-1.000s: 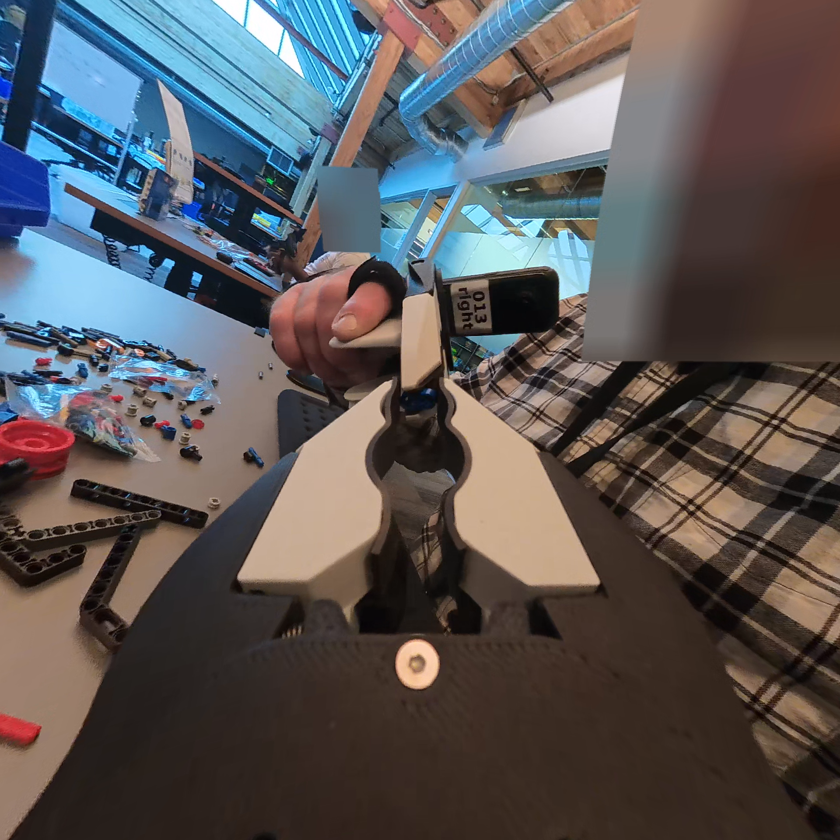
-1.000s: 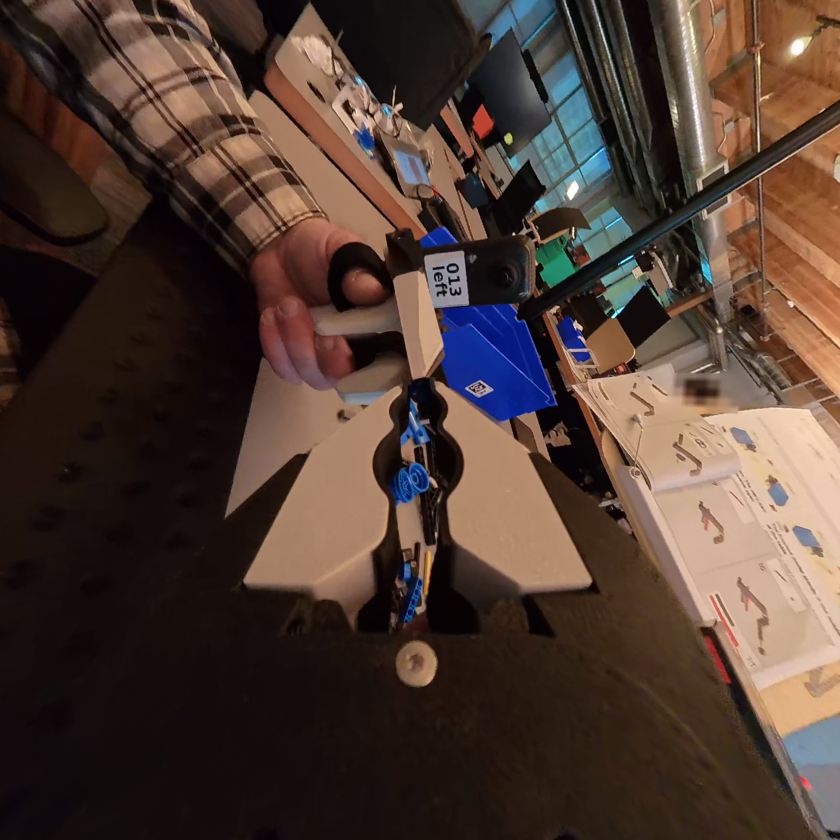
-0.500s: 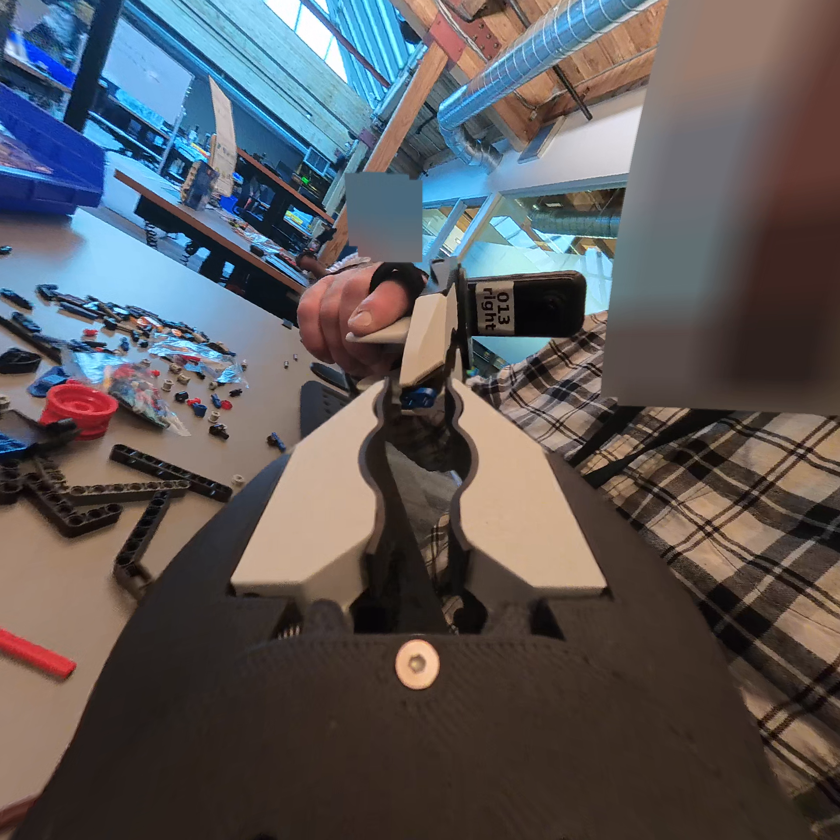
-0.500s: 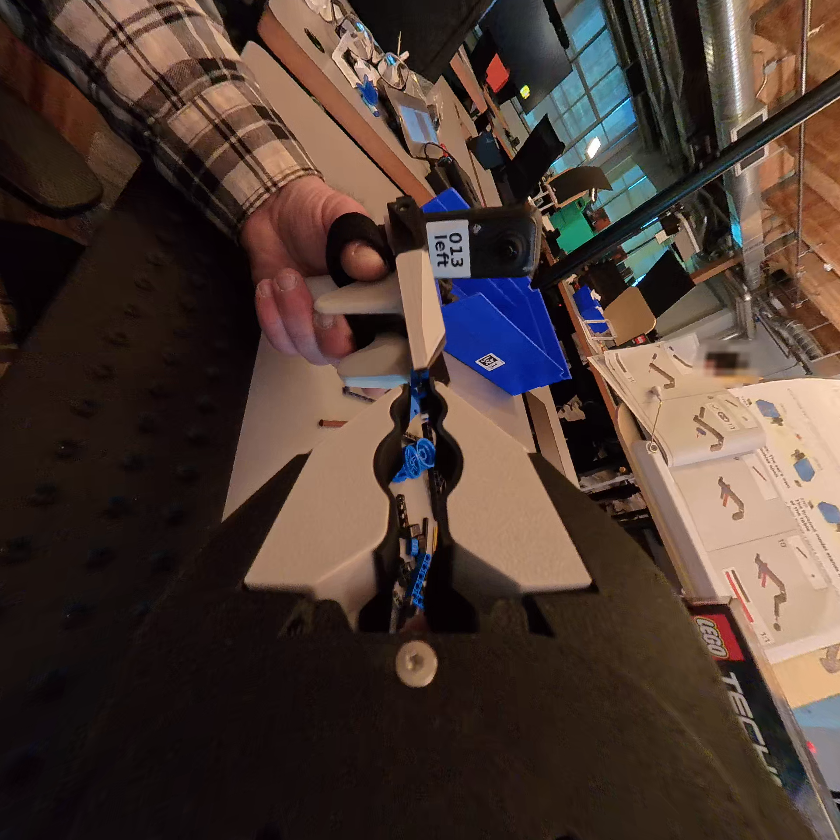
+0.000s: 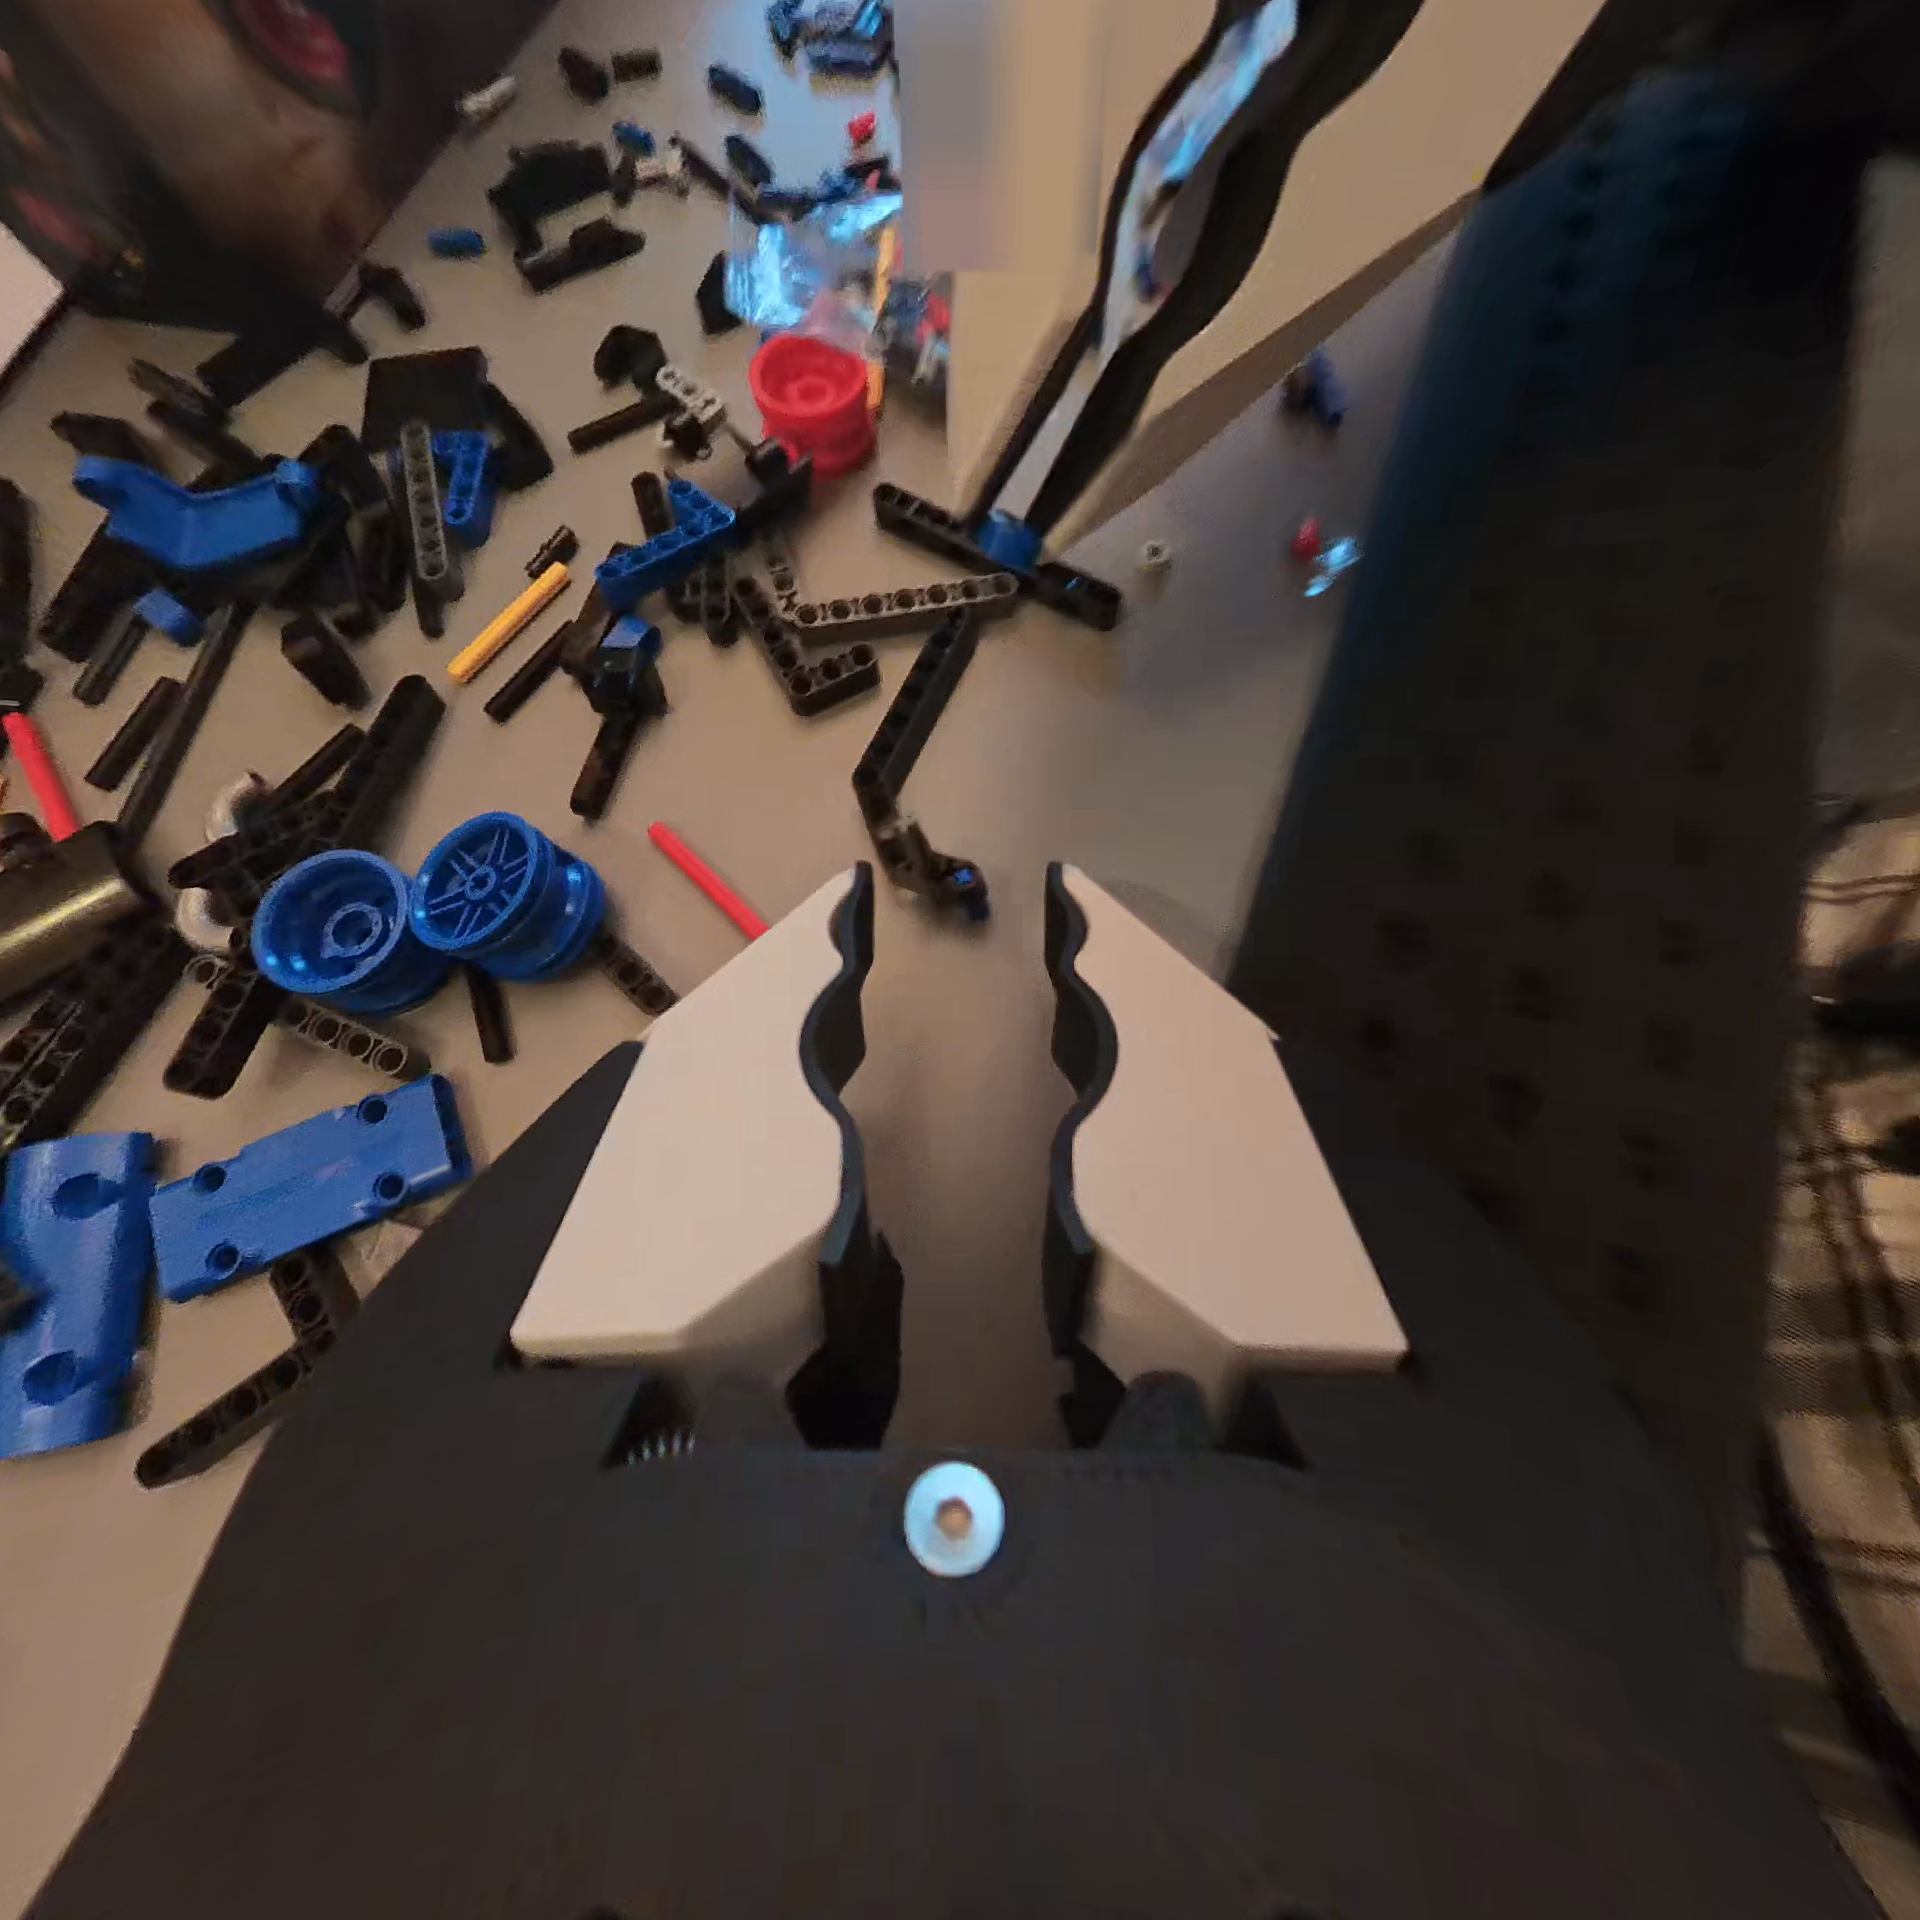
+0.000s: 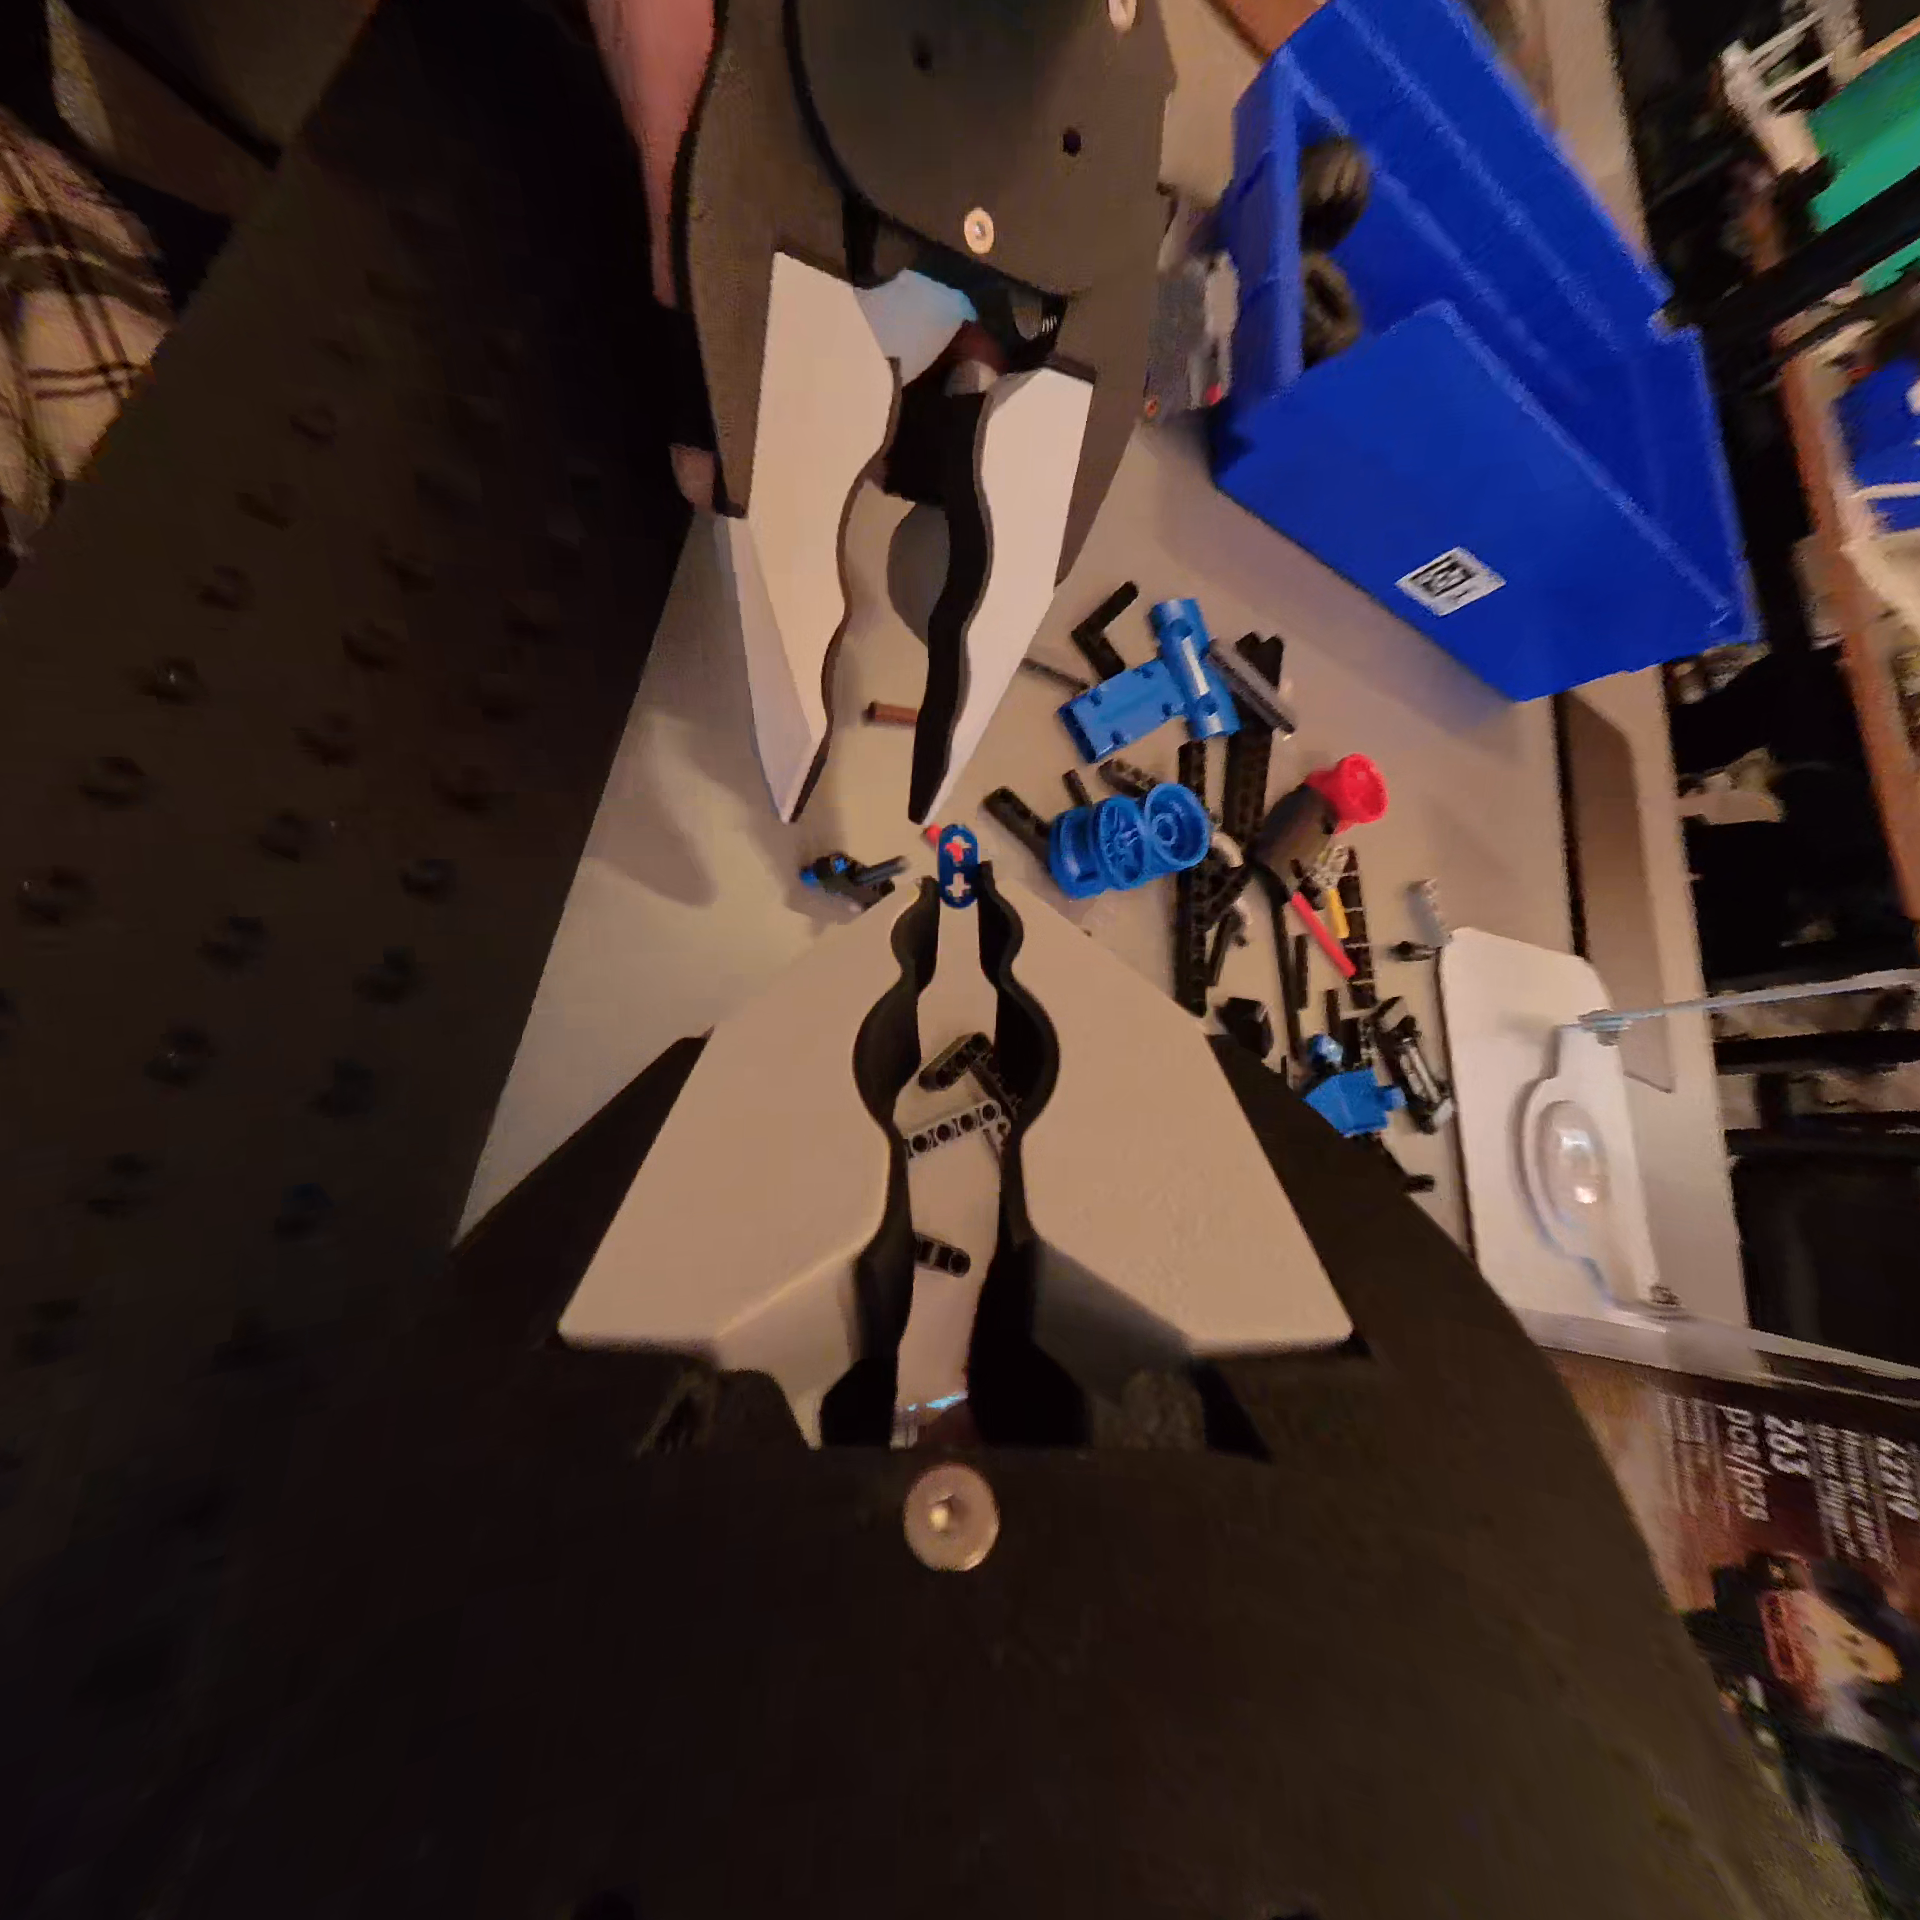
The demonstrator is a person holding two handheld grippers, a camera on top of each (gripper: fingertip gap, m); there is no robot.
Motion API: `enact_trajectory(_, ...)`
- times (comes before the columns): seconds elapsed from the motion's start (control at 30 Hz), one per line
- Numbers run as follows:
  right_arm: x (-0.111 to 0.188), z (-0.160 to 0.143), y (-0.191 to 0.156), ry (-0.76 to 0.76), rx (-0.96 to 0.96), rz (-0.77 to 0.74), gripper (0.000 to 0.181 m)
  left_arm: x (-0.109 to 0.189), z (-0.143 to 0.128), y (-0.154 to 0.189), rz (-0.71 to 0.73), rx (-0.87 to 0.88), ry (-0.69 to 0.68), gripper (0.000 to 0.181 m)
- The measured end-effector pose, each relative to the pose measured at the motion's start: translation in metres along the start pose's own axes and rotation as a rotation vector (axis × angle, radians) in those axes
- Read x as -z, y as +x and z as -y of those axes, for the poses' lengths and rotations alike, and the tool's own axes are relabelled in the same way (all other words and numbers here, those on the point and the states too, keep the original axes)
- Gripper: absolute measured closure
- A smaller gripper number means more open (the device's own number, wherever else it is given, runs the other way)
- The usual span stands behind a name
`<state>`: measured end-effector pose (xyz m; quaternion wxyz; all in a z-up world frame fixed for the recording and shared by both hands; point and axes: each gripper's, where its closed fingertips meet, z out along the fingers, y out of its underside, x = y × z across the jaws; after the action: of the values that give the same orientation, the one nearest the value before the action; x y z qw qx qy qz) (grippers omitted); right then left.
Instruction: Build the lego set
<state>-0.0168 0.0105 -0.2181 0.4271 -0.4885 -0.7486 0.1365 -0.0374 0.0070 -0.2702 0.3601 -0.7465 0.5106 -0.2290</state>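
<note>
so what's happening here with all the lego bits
A person is building a lego set with a hand-held claw in each hand. The right claw is shut on a small blue connector piece held at its tips above the table. The left claw is open and empty, over the scattered parts near a black bent beam. Two blue wheels lie loose among them.

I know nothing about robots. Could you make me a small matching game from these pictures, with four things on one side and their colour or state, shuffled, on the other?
Things:
1. left tool
2. right tool
3. wheel pair
4. lone wheel

Colour or state:
A. red
B. open, empty
C. blue
D. shut on a blue link

Pairs: 1-B, 2-D, 3-C, 4-A
</note>
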Motion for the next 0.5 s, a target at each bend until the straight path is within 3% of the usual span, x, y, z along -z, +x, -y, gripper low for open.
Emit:
enact_trajectory(0.17,-0.014,-0.015,-0.004,-0.011,-0.052,0.146,0.177,-0.018,-0.012,-0.005,0.093,-0.042,-0.131,0.152)
enact_trajectory(0.3,-0.023,-0.018,-0.004,0.017,-0.079,0.234,0.177,-0.022,-0.012,-0.008,0.103,-0.039,-0.142,0.171)
enact_trajectory(0.5,-0.032,-0.029,-0.002,0.003,-0.093,0.317,0.176,-0.023,-0.013,-0.012,0.079,-0.057,-0.130,0.175)
